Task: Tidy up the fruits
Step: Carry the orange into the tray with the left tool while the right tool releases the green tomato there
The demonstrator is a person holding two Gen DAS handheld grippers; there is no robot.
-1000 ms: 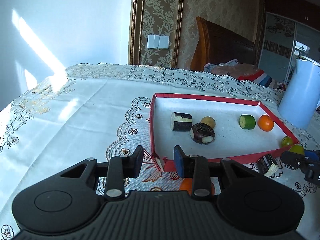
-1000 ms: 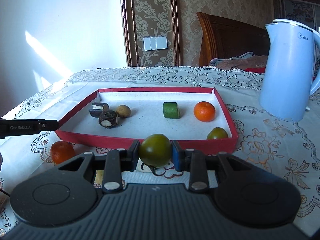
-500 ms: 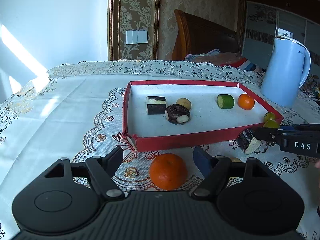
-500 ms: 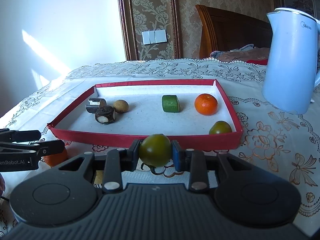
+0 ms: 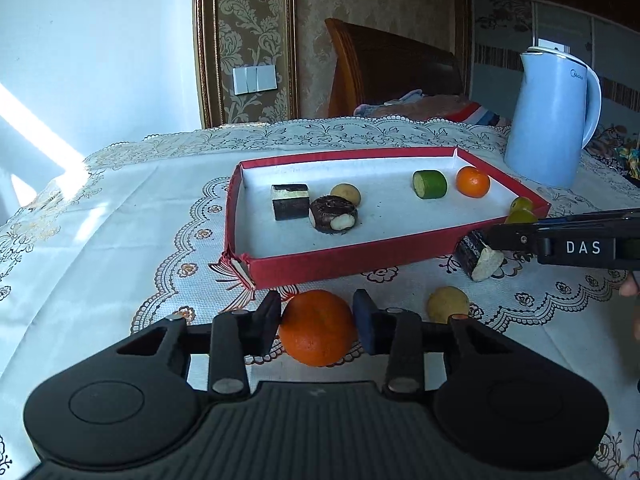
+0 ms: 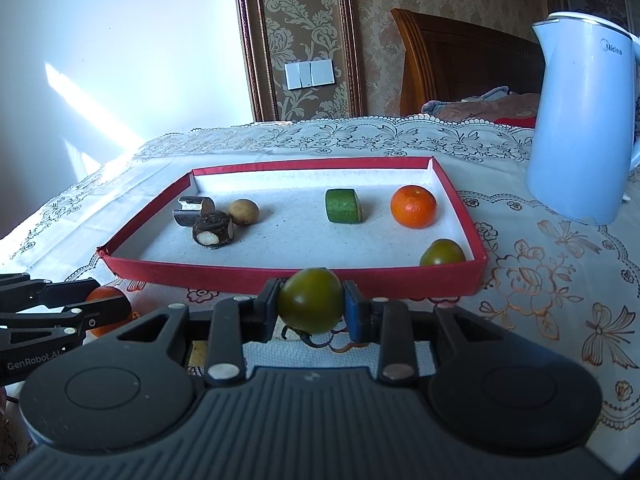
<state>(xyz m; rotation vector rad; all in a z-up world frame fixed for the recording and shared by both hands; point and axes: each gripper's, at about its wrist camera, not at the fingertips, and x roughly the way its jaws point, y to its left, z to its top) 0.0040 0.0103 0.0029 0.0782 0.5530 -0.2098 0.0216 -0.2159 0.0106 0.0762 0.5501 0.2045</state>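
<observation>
My left gripper (image 5: 317, 322) has its two pads against an orange tangerine (image 5: 317, 327) on the tablecloth, just in front of the red tray (image 5: 340, 258). My right gripper (image 6: 311, 307) is shut on a green tomato (image 6: 311, 300) and holds it just before the tray's near wall (image 6: 240, 276). In the tray lie two dark sliced pieces (image 6: 212, 229), a small brown fruit (image 6: 243, 212), a green chunk (image 6: 343, 206), a tangerine (image 6: 413, 206) and a green tomato (image 6: 442, 253).
A blue kettle (image 6: 580, 120) stands right of the tray. Outside the tray on the cloth lie a dark sliced piece (image 5: 478, 258) and a small yellow-brown fruit (image 5: 448, 303). A wooden chair (image 5: 392, 68) stands behind the table.
My left gripper has moved forward over the tangerine and its jaws have narrowed onto it. My right gripper has lifted the green tomato slightly toward the tray.
</observation>
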